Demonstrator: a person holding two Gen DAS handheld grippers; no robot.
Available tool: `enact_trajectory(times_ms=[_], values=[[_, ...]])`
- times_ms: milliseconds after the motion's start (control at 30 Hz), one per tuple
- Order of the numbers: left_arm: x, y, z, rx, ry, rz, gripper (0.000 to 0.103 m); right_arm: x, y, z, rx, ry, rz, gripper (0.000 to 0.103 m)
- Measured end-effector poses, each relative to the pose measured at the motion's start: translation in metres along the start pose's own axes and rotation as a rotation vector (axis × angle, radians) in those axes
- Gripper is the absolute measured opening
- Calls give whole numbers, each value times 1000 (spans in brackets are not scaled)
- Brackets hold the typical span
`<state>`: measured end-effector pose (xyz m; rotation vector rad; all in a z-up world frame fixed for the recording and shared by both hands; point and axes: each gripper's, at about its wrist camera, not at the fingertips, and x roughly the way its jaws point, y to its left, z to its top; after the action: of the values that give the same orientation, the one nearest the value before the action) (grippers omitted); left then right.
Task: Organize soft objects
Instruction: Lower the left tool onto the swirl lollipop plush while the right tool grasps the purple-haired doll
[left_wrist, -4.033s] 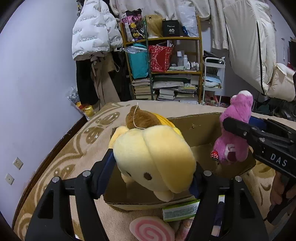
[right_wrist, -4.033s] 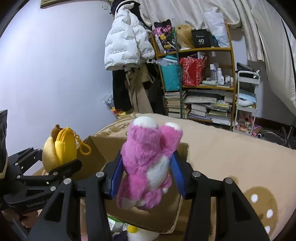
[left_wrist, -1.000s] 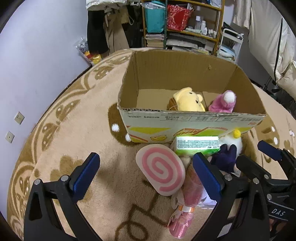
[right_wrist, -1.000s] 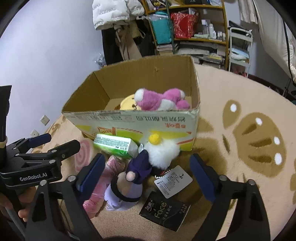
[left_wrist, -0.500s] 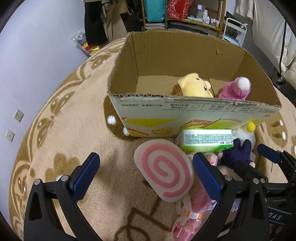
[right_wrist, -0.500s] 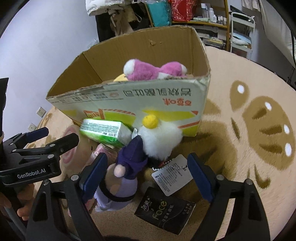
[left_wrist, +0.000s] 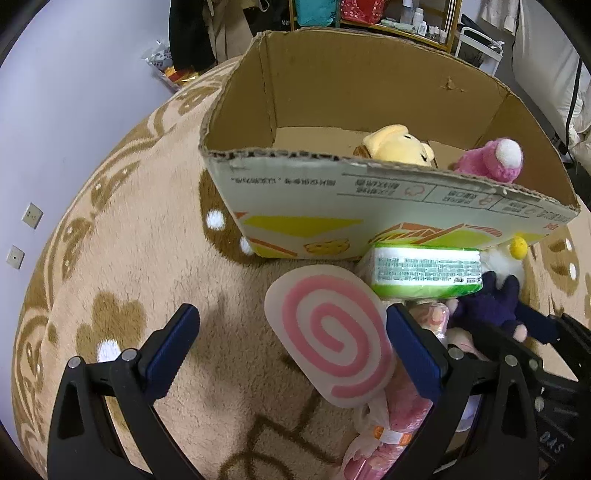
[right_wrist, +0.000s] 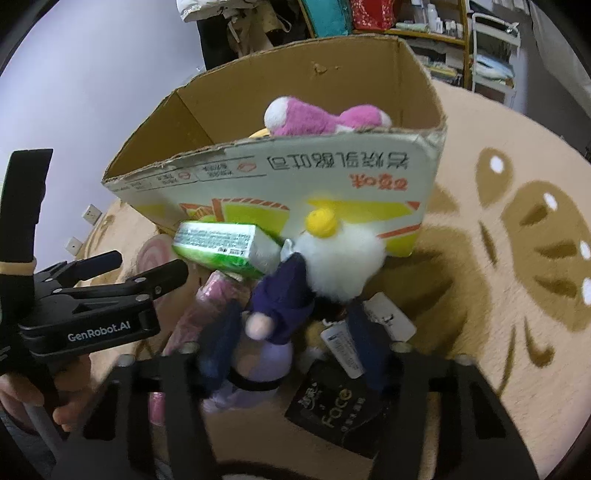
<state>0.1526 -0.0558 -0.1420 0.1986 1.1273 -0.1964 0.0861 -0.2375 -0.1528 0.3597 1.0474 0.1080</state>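
the right gripper (right_wrist: 291, 350) has just been closing its jaws around the purple-and-white plush (right_wrist: 295, 284), apparently gripping it. the left gripper (left_wrist: 291, 354) holds its jaws apart, now lower over the pink swirl cushion (left_wrist: 330, 332). beyond, the cardboard box (left_wrist: 295, 199) holds the yellow plush (left_wrist: 395, 147) and pink plush (left_wrist: 491, 158); two more seem about to follow.

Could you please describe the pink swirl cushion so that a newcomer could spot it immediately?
Find the open cardboard box on the beige rug. Against its front wall lies a pile of soft things. The cushion is the flat white one at the pile's left edge, the only one with a pink spiral.
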Motion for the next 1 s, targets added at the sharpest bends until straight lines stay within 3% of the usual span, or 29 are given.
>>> enact_trajectory(times_ms=[200, 400, 500, 633, 667, 833, 1000], values=[[3, 3, -2, -24, 23, -9, 98, 6, 12, -3, -18, -11, 10, 36], [7, 7, -3, -72, 66, -88, 78, 3, 17, -5, -41, -24, -3, 34], [6, 11, -3, -79, 77, -101, 74, -3, 20, -7, -42, -31, -23, 34], [3, 14, -3, -88, 88, -153, 51, -17, 28, -9, -55, -76, -46, 31], [2, 14, -4, -87, 87, -160, 49, -21, 28, -9, -58, -87, -49, 30], [-8, 8, -11, -60, 56, -140, 37, -36, 30, -10, -60, -138, -68, 30], [-26, 1, -20, -25, 29, -94, 34, -57, 26, -11, -61, -204, -83, 30]])
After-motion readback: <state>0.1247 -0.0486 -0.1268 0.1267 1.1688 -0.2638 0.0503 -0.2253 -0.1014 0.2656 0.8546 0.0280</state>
